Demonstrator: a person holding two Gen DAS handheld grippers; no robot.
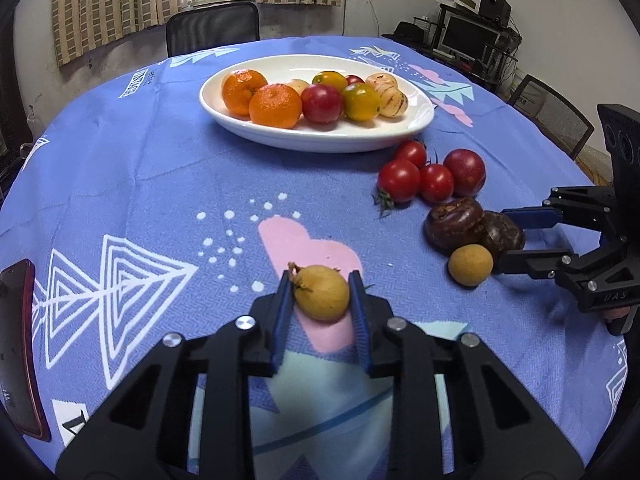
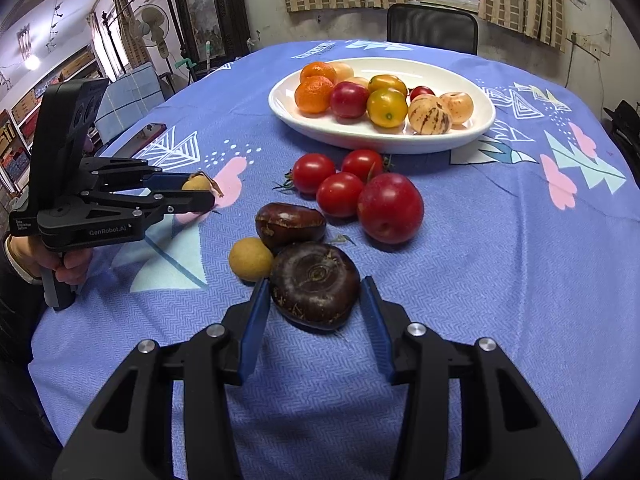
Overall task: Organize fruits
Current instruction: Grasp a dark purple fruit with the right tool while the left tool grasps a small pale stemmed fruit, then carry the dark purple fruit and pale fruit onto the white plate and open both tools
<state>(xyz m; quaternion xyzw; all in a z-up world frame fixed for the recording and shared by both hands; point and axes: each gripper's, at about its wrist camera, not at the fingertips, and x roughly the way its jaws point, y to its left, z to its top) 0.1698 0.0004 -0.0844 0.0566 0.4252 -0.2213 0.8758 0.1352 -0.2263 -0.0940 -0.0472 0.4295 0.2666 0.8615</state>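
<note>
A yellow longan [image 1: 322, 298] with a stem sits between the fingers of my left gripper [image 1: 320, 276], which is shut on it low over the blue tablecloth; the same gripper [image 2: 200, 190] shows in the right wrist view. My right gripper [image 2: 314, 283] is open and straddles a dark brown water chestnut [image 2: 316, 290], its pads close to the sides. A second chestnut [image 2: 290, 224], a round longan [image 2: 250, 260], three red tomatoes [image 2: 340, 194] and a red plum [image 2: 390, 208] lie beyond. The white plate [image 1: 320, 144] holds mandarins, a plum, tomatoes and striped melons.
A red-cased phone [image 1: 18, 348] lies at the table's left edge. A person's hand [image 2: 72, 264] grips the left gripper's handle. A black chair [image 1: 212, 28] stands behind the table, and a shelf with a monitor [image 1: 470, 36] is at the back right.
</note>
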